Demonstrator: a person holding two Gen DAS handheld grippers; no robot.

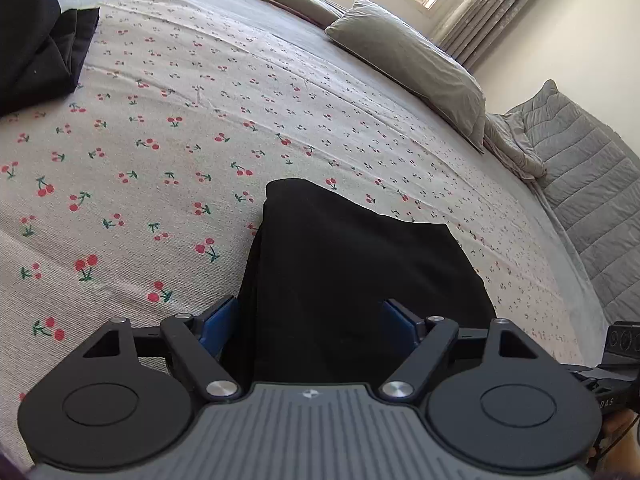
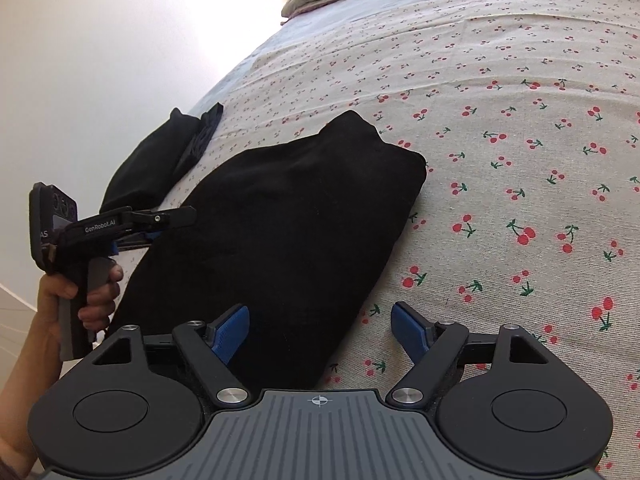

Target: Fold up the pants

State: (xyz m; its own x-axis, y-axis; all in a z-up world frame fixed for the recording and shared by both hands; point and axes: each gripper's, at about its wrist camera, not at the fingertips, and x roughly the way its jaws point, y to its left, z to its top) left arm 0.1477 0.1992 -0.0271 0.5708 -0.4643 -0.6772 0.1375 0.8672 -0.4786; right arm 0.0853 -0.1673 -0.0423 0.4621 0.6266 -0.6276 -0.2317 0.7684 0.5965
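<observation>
The black pants (image 1: pixel 352 280) lie folded into a compact bundle on the cherry-print bedsheet (image 1: pixel 180 140); they also show in the right wrist view (image 2: pixel 280 220). My left gripper (image 1: pixel 312 320) is open, its blue pads on either side of the bundle's near edge, not closed on it. It also shows from the side in the right wrist view (image 2: pixel 172 220) at the bundle's left edge. My right gripper (image 2: pixel 320 328) is open and empty, with its left pad over the bundle's near corner and its right pad over bare sheet (image 2: pixel 520 160).
A second pile of dark folded clothes (image 1: pixel 36 44) lies at the bed's far left edge, also in the right wrist view (image 2: pixel 160 152). Grey pillows (image 1: pixel 412 56) line the head of the bed. A grey quilted sofa (image 1: pixel 592 184) stands beyond the bed's right side.
</observation>
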